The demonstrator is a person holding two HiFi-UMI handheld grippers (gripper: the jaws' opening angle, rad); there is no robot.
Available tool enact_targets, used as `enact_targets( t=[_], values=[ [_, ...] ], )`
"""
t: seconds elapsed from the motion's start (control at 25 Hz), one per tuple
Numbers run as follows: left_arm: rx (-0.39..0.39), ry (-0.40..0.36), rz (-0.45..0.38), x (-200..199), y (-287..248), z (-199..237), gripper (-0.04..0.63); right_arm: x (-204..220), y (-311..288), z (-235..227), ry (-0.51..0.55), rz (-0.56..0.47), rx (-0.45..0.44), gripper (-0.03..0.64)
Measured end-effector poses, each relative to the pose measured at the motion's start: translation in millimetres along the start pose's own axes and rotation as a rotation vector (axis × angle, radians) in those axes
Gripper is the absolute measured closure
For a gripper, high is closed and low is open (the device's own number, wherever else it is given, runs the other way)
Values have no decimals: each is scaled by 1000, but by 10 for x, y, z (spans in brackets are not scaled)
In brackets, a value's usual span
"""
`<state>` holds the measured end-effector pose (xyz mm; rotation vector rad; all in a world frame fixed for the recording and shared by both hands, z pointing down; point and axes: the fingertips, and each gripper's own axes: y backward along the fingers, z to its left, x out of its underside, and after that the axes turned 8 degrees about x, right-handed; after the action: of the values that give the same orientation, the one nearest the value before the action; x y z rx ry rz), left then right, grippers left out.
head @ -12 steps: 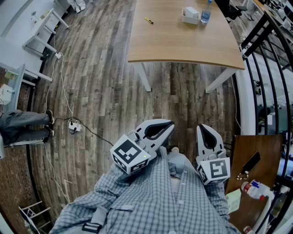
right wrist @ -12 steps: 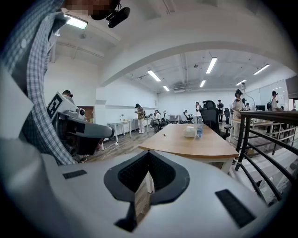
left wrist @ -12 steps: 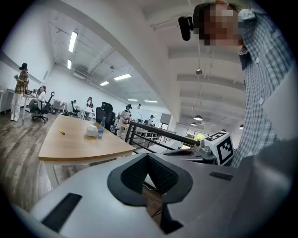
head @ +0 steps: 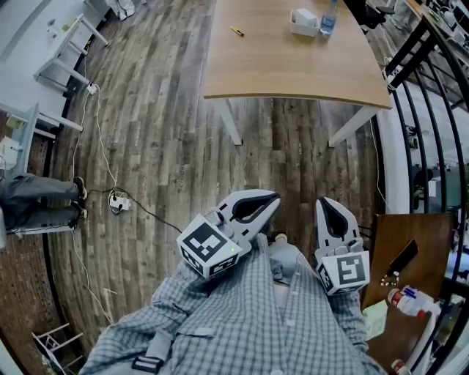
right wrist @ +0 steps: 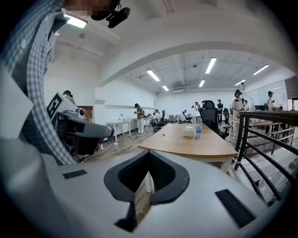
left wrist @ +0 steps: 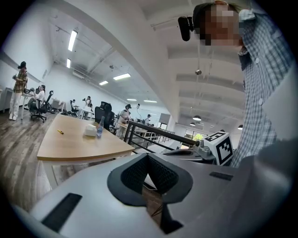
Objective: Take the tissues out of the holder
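left tongs [head: 271, 198], right tongs [head: 327, 204], both unmoved, closed

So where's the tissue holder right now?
The tissue holder sits at the far end of the table, upper right in the head view, just left of the bottle.

This is a large open-plan office, with a long pale wooden table on white legs [head: 293, 58], black swivel office chairs [right wrist: 210, 111], white desks [right wrist: 118, 124] with people at work, fluorescent ceiling strip lights [right wrist: 210, 65] and grey-brown plank flooring [head: 154, 132].
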<state>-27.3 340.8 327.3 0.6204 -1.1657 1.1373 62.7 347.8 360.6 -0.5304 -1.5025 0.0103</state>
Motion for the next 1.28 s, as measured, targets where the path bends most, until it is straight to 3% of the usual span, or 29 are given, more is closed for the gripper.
enact_targets(
  t=[1.28],
  values=[
    [30, 4, -21, 1, 476, 248, 589, -14, -118, 362, -9, -17, 71, 606]
  ],
)
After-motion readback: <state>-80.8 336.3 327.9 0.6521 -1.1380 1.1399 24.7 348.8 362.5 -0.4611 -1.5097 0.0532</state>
